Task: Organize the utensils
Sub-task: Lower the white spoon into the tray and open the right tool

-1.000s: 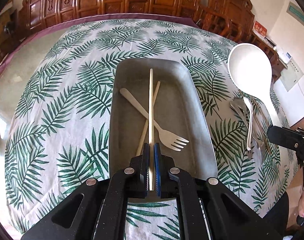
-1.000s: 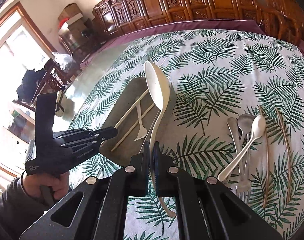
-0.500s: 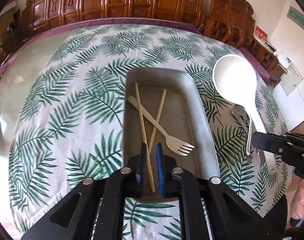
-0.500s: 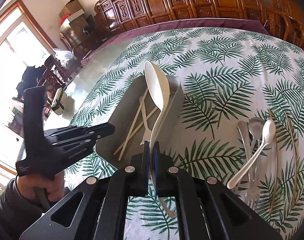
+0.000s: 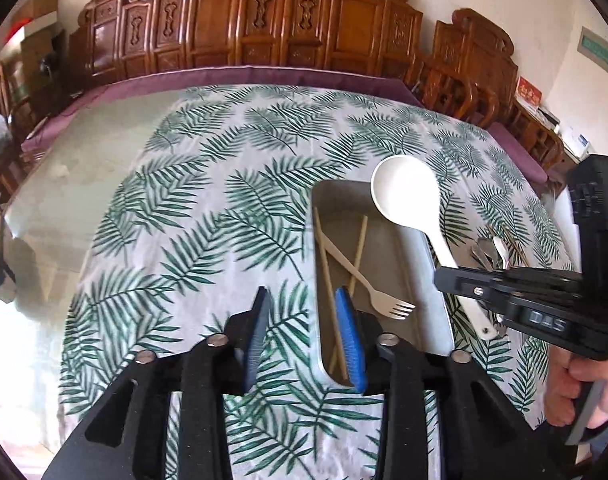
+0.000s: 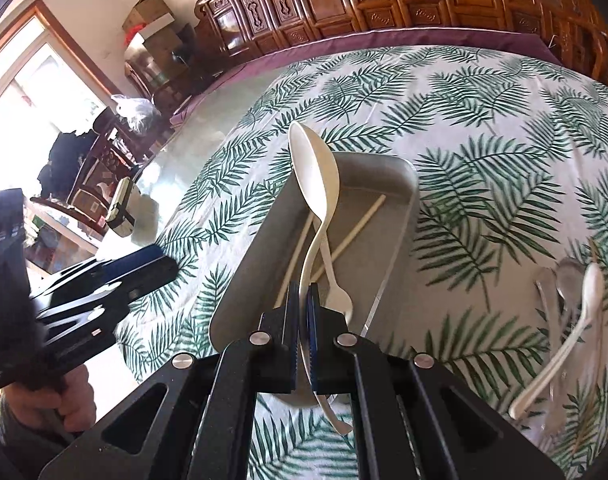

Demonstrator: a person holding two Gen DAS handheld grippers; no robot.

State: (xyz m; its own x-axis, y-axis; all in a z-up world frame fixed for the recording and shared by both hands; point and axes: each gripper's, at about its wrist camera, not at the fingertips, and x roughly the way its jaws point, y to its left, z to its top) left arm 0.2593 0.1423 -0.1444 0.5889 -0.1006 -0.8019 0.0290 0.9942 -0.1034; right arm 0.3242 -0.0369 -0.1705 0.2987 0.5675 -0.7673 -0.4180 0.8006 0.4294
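**Big white ladle held over the gray tray**

On the table (image 5: 231, 184), which wears a cloth with green leaves, sits a long gray tray (image 5: 436, 280). Two wooden chopsticks (image 5: 327, 268) and a pale fork (image 5: 378, 294) lie inside it. The chopsticks and the fork cross over each other.

The right tool (image 6: 302, 322) is squeezed tight on the handle of a big white ladle (image 6: 314, 170). The ladle's bowl hangs up in the air above the far end of the tray. Its handle end sticks out below the tool. A hand (image 5: 572, 384) holds this tool at the right side of the left camera's view.

The left tool (image 5: 304, 332) is opening, and nothing is between its blue pads (image 5: 350, 336). One pad is over the near end of the tray, right by a chopstick. The other pad is over the leafy cloth.

More spoons (image 6: 572, 320) lie in a small pile on the cloth to the right of the tray, well apart from it. One is white and the others look like shiny metal.
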